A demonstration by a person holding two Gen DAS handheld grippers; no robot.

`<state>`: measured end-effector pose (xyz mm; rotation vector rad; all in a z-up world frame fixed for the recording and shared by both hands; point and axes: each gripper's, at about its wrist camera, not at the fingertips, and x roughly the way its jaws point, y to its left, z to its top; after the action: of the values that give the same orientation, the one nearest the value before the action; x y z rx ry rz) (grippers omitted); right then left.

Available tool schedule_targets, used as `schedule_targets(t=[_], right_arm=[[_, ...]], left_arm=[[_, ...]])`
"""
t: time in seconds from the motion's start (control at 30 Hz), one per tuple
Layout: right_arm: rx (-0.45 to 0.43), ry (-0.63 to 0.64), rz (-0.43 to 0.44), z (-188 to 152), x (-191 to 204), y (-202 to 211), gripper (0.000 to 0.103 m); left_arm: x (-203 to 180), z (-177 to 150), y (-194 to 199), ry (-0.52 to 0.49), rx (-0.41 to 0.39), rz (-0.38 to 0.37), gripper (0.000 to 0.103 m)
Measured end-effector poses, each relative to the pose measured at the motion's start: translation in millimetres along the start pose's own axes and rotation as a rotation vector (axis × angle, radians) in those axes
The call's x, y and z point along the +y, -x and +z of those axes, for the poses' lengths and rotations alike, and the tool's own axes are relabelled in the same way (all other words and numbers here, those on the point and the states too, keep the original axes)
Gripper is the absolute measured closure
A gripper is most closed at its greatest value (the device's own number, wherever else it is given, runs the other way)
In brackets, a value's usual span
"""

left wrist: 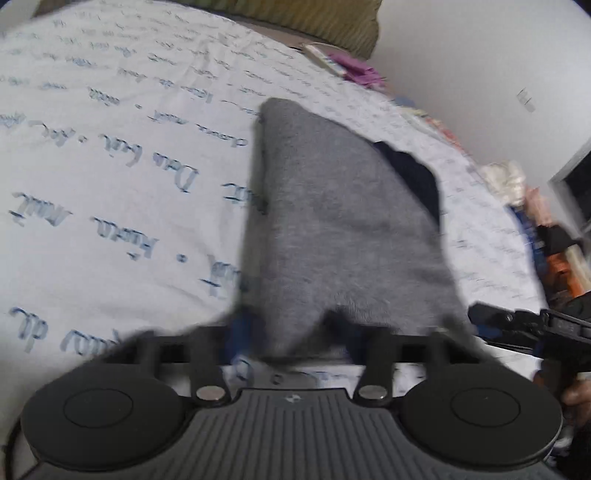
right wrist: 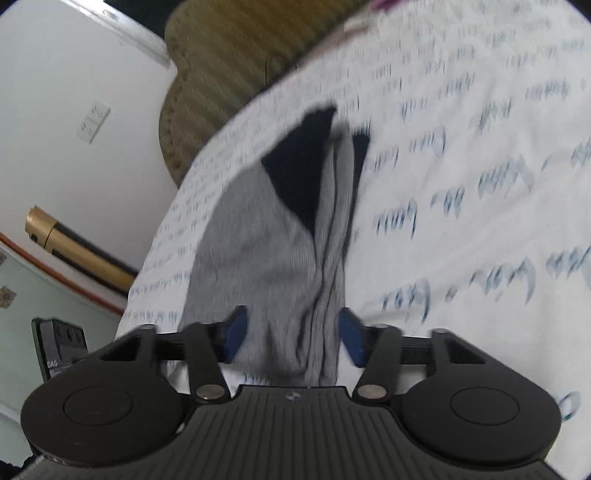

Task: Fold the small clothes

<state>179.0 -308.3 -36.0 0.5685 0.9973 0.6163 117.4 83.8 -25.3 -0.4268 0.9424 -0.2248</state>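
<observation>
A grey knit garment with a navy patch lies lengthwise on the white bed sheet printed with blue script. Its near end drapes over my left gripper and hides most of the blue pads, so the grip is unclear. In the right wrist view the same garment is bunched into folds and runs between the blue pads of my right gripper. Those jaws stand apart around it without squeezing. The right gripper's black body shows at the left view's right edge.
An olive ribbed cushion sits at the head of the bed. Purple cloth and a pile of other clothes lie along the bed's far edge. A white wall with a socket and a gold-and-black tube stand beside the bed.
</observation>
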Motion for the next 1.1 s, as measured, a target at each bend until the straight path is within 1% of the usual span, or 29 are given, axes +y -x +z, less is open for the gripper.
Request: schedule_targets(t=[0.03, 0.07, 0.13, 0.2, 0.23, 0.27, 0.3, 0.37, 0.4, 0.43, 0.5, 0.53, 0.57, 0.6, 0.63, 0.67, 0.73, 0.77, 0.8, 0.83, 0.87, 0.9, 0.93, 0.97, 1.0, 1.03, 1.1], right_arm=[[0.032, -0.005, -0.009, -3.4, -0.4, -8.6, 0.069], [0.052, 0.004, -0.027, -9.6, 1.3, -14.9, 0.081], [0.060, 0.018, -0.037, -11.5, 2.1, -15.4, 0.087], [0.077, 0.074, -0.059, -11.6, 9.2, -9.7, 0.091], [0.090, 0.112, -0.086, -14.5, 11.4, -9.5, 0.092], [0.090, 0.134, -0.095, -17.2, 11.3, -12.4, 0.091], [0.080, 0.140, -0.093, -18.8, 10.7, -14.4, 0.086], [0.070, 0.155, -0.104, -18.3, 14.4, -14.9, 0.085], [0.059, 0.174, -0.120, -19.7, 18.8, -12.4, 0.080], [0.040, 0.199, -0.137, -21.1, 23.0, -5.6, 0.068], [-0.004, 0.235, -0.195, -27.8, 34.9, 11.6, 0.060], [-0.034, 0.259, -0.214, -32.6, 41.9, 22.9, 0.053], [-0.065, 0.275, -0.227, -37.7, 48.0, 33.4, 0.046], [-0.096, 0.274, -0.237, -43.0, 52.8, 42.2, 0.036], [-0.120, 0.262, -0.239, -48.5, 56.7, 47.6, 0.030], [-0.138, 0.246, -0.239, -54.1, 59.5, 50.3, 0.022], [-0.158, 0.231, -0.242, -66.4, 67.3, 43.3, 0.021], [-0.149, 0.238, -0.254, -72.1, 71.1, 35.2, 0.021], [-0.138, 0.257, -0.287, -77.4, 74.6, 24.9, 0.020], [-0.126, 0.272, -0.344, -82.8, 78.0, 13.8, 0.020], [-0.106, 0.283, -0.411, -86.1, 80.2, 3.1, 0.020], [-0.090, 0.302, -0.465, -89.5, 80.1, -5.4, 0.020], [-0.093, 0.327, -0.498, -93.1, 79.5, -10.5, 0.019], [-0.112, 0.342, -0.505, -97.5, 79.4, -11.9, 0.015], [-0.125, 0.348, -0.497, -99.7, 78.9, -12.3, 0.008], [-0.131, 0.341, -0.488, -100.5, 77.7, -14.1, 0.003], [-0.148, 0.321, -0.502, -100.0, 78.2, -19.7, 0.001]], left_arm=[[-0.1, 3.1, -1.7, 0.005, 0.013, -0.007, 0.080], [-1.9, 6.5, -2.6, -0.014, 0.032, -0.014, 0.087], [-5.7, 10.0, 0.1, -0.083, 0.053, -0.002, 0.089], [-9.4, 12.6, 4.6, -0.170, 0.066, 0.018, 0.090], [-8.2, 13.5, 3.5, -0.182, 0.073, 0.026, 0.090], [-6.3, 12.7, -1.3, -0.182, 0.079, 0.035, 0.090], [-6.5, 8.7, -5.7, -0.197, 0.062, 0.043, 0.090], [-14.4, 2.6, -4.3, -0.226, 0.018, 0.071, 0.087], [-19.4, -2.6, 2.2, -0.242, -0.001, 0.085, 0.087], [-23.1, -7.4, 9.0, -0.259, -0.030, 0.092, 0.084], [-26.4, -16.7, 27.4, -0.254, -0.081, 0.127, 0.074], [-26.4, -21.0, 38.7, -0.239, -0.114, 0.143, 0.065], [-26.5, -25.7, 49.0, -0.216, -0.153, 0.149, 0.050], [-27.0, -30.4, 57.5, -0.181, -0.190, 0.150, 0.040], [-29.5, -36.2, 62.5, -0.151, -0.216, 0.148, 0.029], [-34.6, -41.5, 64.3, -0.143, -0.234, 0.142, 0.029], [-50.5, -54.1, 58.0, -0.192, -0.257, 0.130, 0.029], [-58.9, -59.7, 50.8, -0.228, -0.261, 0.144, 0.029], [-65.5, -65.8, 42.8, -0.264, -0.271, 0.165, 0.029], [-68.6, -71.8, 34.3, -0.300, -0.287, 0.198, 0.029], [-70.4, -76.5, 25.1, -0.325, -0.284, 0.251, 0.029], [-69.5, -79.0, 15.4, -0.329, -0.253, 0.286, 0.029], [-65.6, -81.6, 8.1, -0.328, -0.221, 0.287, 0.028], [-62.5, -86.6, 7.3, -0.338, -0.247, 0.286, 0.023], [-59.7, -90.1, 7.8, -0.339, -0.268, 0.284, 0.020], [-57.7, -88.7, 7.7, -0.325, -0.262, 0.276, 0.018], [-55.3, -87.0, 7.4, -0.313, -0.256, 0.271, 0.015]])
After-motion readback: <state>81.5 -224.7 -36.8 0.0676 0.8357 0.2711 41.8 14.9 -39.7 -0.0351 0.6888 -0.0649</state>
